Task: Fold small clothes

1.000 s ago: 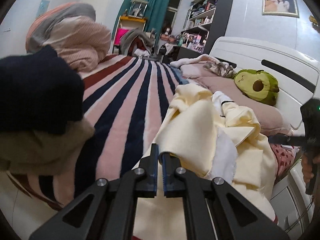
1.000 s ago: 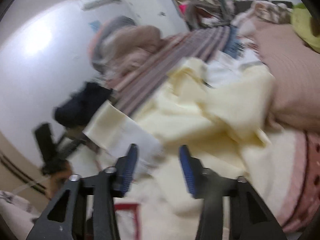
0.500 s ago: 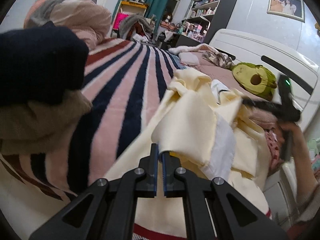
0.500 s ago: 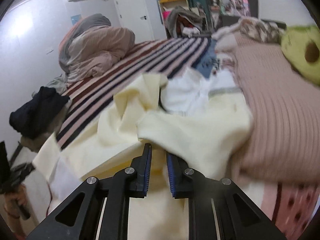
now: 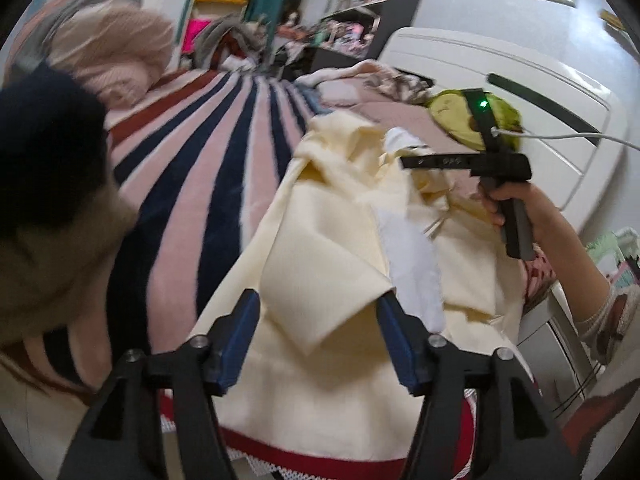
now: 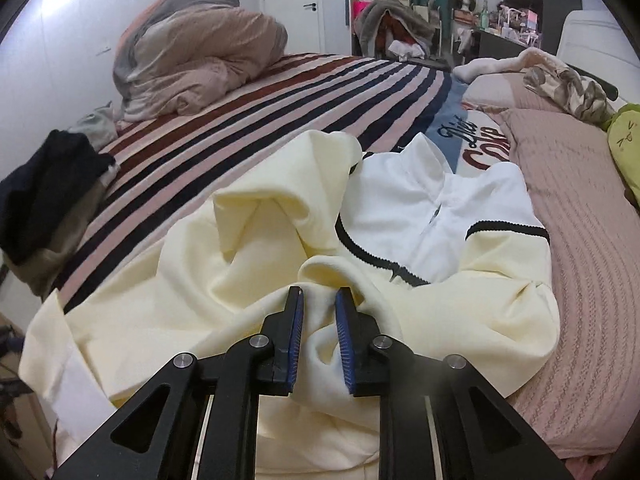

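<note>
A pale yellow and white sweatshirt (image 6: pixel 248 264) lies crumpled on the striped bed; it also shows in the left wrist view (image 5: pixel 328 248). My left gripper (image 5: pixel 318 332) is open, its jaws wide apart on either side of a folded yellow flap, not gripping it. My right gripper (image 6: pixel 318 320) is partly open with a fold of the yellow cloth bunched between its blue pads (image 6: pixel 296 336). In the left wrist view the right gripper (image 5: pixel 404 162) is held over the garment's far part.
A striped blanket (image 6: pixel 280 92) covers the bed. A dark navy and tan clothes pile (image 6: pixel 44 200) sits at the left edge. A rolled duvet (image 6: pixel 192 68) lies at the back. A pink pillow (image 6: pixel 592 216) and green avocado plush (image 5: pixel 476 120) lie right.
My left gripper has opened and let go of the yellow cloth edge. My right gripper has opened a little and moved lower onto the garment's yellow fold.
</note>
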